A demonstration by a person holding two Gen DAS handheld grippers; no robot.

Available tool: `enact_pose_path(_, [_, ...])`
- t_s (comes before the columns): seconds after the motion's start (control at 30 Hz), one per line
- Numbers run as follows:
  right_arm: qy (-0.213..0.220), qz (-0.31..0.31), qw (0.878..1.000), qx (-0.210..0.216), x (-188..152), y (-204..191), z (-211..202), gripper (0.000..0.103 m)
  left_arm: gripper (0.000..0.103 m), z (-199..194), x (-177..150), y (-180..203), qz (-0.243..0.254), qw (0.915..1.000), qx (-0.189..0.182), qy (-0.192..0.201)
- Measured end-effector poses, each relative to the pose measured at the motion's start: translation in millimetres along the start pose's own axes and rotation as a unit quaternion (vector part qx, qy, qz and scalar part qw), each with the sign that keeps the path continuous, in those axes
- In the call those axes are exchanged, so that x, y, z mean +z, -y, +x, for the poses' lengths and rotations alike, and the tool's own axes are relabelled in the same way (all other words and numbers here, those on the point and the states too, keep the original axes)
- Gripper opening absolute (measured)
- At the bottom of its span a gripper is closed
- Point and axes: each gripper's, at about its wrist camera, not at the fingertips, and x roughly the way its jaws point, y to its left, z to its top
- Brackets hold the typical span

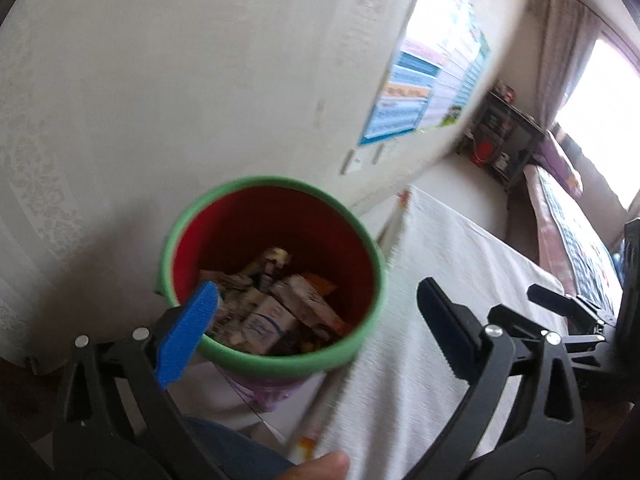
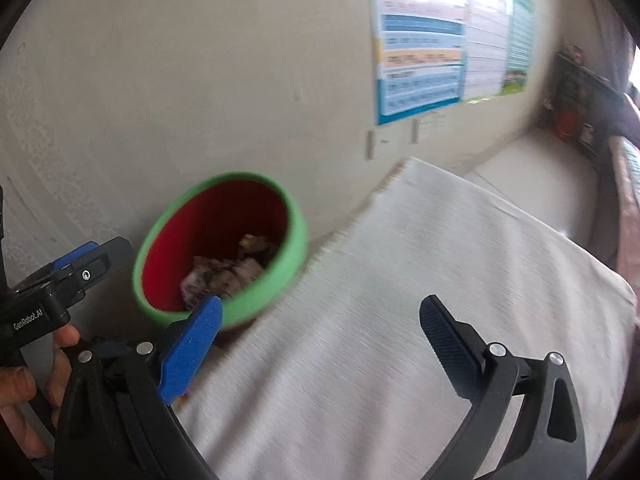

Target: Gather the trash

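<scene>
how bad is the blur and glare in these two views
Left wrist view: the bin rim and the white cloth are motion-smeared, the window blown out, the walls bowed by the fisheye. Right wrist view: the cloth streaks, glare washes the poster top, and the blue fingers stay sharp.

A red bin with a thick green rim stands upright and open against the pale wall, just beside the edge of the white-covered surface; crumpled wrappers and small cartons fill its bottom
</scene>
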Motion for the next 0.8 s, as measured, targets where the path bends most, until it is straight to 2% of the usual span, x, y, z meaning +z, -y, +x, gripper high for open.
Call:
enact_pose_path(0.17, [0.016, 0.021, 0.999, -0.039, -27, 37, -33, 0.096, 0.097, -2, -16, 41, 0.031, 0.9992, -0.024, -0.007])
enact_pose_path(0.37, [0.046, 0.05, 0.994, -0.08, -61, 75, -74, 0.096, 0.097, -6, -40, 101, 0.099, 0.9942, -0.043, 0.002])
enact_pose_path(0.53, [0.054, 0.076, 0.989, -0.115, -94, 103, -98, 0.096, 0.097, -3, -61, 139, 0.139, 0.9883, -0.058, -0.022])
enact_pose_path(0.6, [0.051, 0.094, 0.986, -0.126, -107, 117, -105, 0.096, 0.097, -2, -67, 148, 0.145, 0.9865, -0.068, -0.034])
enact_pose_path(0.7, [0.054, 0.12, 0.98, -0.148, -124, 130, -115, 0.096, 0.098, -6, -79, 161, 0.154, 0.9846, -0.079, -0.022])
enact_pose_path(0.8, [0.073, 0.141, 0.969, -0.188, -138, 139, -131, 0.096, 0.098, -7, -90, 172, 0.166, 0.983, -0.075, -0.02])
